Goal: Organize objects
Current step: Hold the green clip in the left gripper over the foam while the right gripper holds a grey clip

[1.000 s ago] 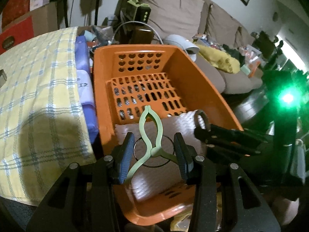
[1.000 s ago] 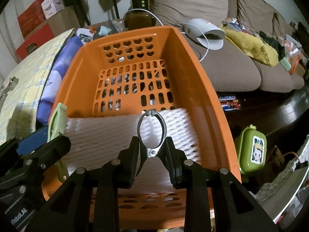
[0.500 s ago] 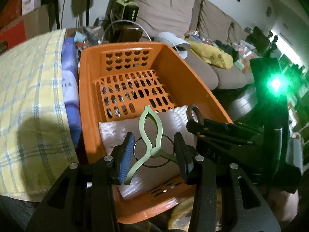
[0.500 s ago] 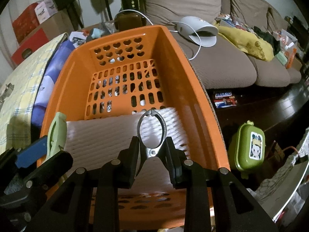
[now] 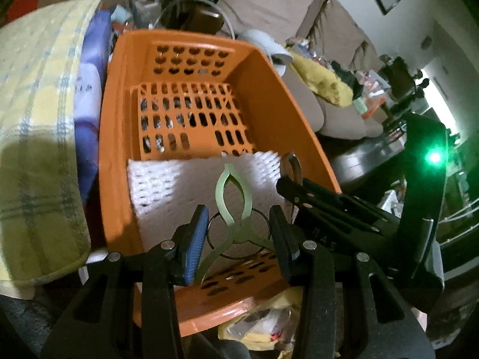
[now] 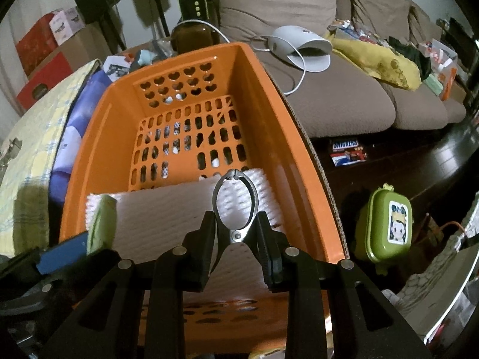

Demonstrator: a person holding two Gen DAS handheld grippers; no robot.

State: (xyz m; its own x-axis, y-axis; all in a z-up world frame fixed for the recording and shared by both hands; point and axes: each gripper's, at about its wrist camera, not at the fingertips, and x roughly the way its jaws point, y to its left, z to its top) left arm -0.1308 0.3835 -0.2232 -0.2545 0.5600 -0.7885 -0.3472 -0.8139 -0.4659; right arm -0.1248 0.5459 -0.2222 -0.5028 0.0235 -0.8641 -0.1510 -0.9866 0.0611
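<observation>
The left gripper (image 5: 238, 233) has its fingers closed on the splayed legs of a pale green clip (image 5: 232, 197), holding it above the near end of the orange basket (image 5: 275, 113). The right gripper (image 6: 236, 240) grips a metal clip (image 6: 235, 200) by its handles, fingers narrowly apart, also over the basket's near end. A white mesh foam sheet (image 6: 167, 212) lies on the basket floor beneath both clips. A green lidded box (image 6: 386, 230) sits outside the basket's right wall.
</observation>
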